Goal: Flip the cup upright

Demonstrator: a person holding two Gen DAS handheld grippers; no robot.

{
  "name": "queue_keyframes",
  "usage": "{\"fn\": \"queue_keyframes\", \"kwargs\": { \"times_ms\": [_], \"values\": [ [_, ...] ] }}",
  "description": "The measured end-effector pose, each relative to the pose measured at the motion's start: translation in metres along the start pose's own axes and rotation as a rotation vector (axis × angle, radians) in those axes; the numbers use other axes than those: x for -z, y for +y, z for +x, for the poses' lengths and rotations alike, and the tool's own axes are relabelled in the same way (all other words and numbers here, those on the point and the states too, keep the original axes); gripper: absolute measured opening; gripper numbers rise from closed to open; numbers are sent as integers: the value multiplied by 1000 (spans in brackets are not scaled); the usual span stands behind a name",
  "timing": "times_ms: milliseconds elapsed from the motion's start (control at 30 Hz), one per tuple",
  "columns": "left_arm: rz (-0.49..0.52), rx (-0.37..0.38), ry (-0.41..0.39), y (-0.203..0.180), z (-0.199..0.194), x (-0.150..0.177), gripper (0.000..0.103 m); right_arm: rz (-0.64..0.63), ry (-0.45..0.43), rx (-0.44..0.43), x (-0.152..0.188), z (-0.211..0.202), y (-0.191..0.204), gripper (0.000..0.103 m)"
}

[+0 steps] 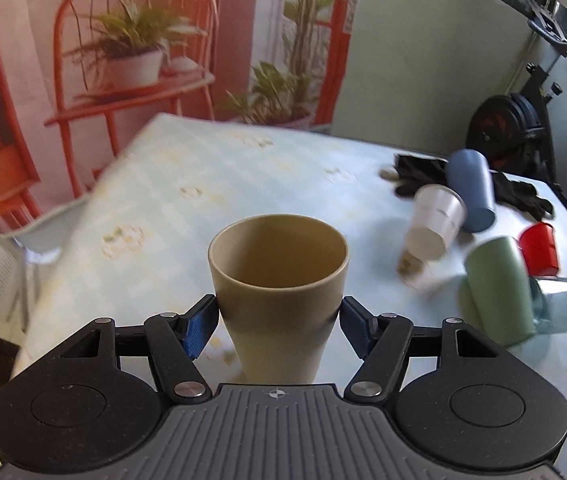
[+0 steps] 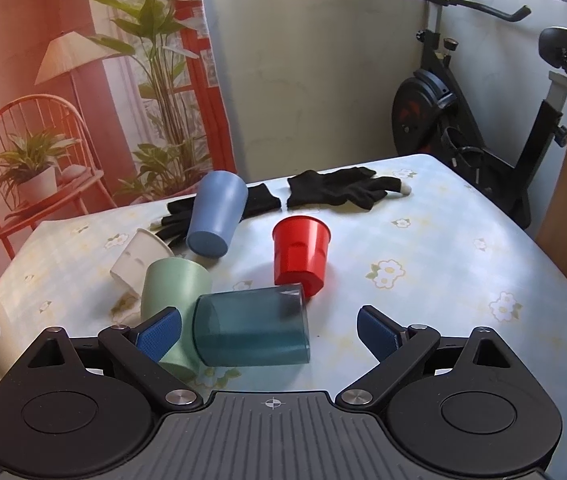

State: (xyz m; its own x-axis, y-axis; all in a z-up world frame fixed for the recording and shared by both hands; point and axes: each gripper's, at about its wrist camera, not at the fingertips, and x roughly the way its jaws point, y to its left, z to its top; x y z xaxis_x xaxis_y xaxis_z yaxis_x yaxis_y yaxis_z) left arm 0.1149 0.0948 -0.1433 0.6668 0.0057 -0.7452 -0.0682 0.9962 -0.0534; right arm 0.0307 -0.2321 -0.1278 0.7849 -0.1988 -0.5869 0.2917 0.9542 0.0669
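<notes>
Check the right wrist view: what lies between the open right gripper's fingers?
In the right wrist view, the teal transparent cup lies on its side between the right gripper fingers, untouched.

Black linkages, silver screws; blue, seemingly ribbed jaws.

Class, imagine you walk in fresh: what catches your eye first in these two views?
First, the tan cup, upright with its mouth up, between the left gripper's jaws. Then the tipped cups ahead of the open right gripper: a teal cup nearest, and a red cup behind it.
</notes>
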Motion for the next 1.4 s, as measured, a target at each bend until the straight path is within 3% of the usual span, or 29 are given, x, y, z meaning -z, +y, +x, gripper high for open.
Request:
{"fn": "queue_keyframes", "kwargs": {
  "times_ms": [167,533,867,1100,1300,1400],
  "values": [
    [-27,-68,-45,5,14,-6,69,2,-4,-5,0,-2,1,93],
    [-4,-34,-112,-7,26,-10,69,15,9,4,1,2,-1,93],
    [91,-41,-109,-18,15,16,69,27,-2,11,0,-1,-5,93],
    [84,-31,-86,-16,12,14,70,17,-2,8,-1,-4,-1,93],
    [93,-34,-69,-15,9,10,81,2,-7,4,-4,-9,5,93],
    [66,-10,-63,-10,0,8,82,-13,-14,-6,-7,-13,10,93]
  ]
}}
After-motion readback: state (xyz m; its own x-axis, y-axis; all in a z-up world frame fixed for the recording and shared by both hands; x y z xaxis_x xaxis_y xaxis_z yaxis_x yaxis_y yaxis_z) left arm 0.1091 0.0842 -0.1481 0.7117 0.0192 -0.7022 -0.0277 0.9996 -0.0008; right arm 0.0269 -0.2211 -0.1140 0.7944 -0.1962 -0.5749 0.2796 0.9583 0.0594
